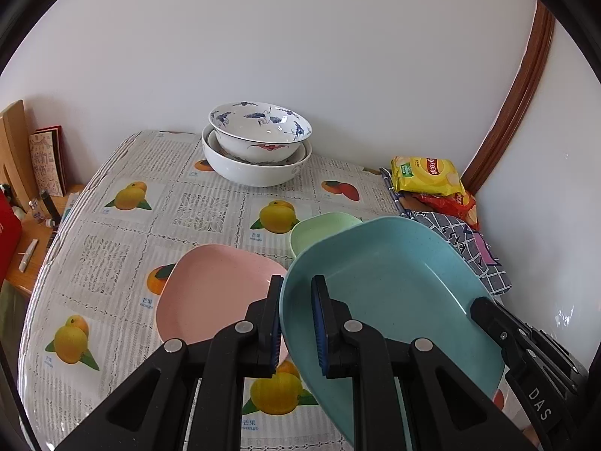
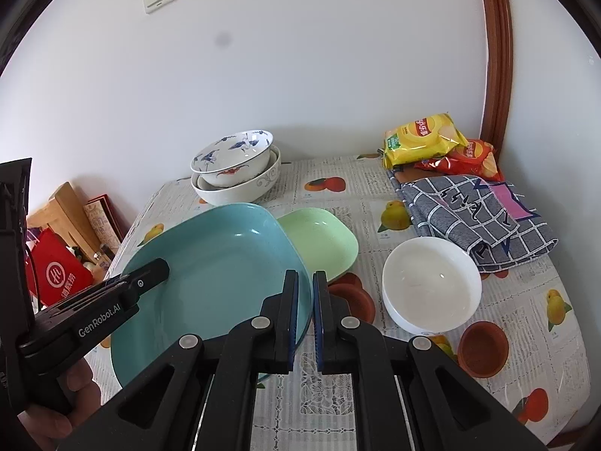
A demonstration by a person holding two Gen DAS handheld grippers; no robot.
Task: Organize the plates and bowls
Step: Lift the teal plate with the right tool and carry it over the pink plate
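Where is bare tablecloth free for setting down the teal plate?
Free: the cloth left of the pink square plastic plate, and the patch between it and the stacked white porcelain bowls. Crowded: around the plain white bowl and the checked folded towel.

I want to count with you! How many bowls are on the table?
3, maybe more: a blue-patterned bowl nested in a bigger white bowl by the wall, and a plain white bowl near the checked cloth. Another may hide inside the stack.

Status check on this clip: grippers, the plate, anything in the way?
Left gripper and right gripper both clamp the rim of the teal square plastic plate, lifted. Pink square plate and green square plate lie beneath.
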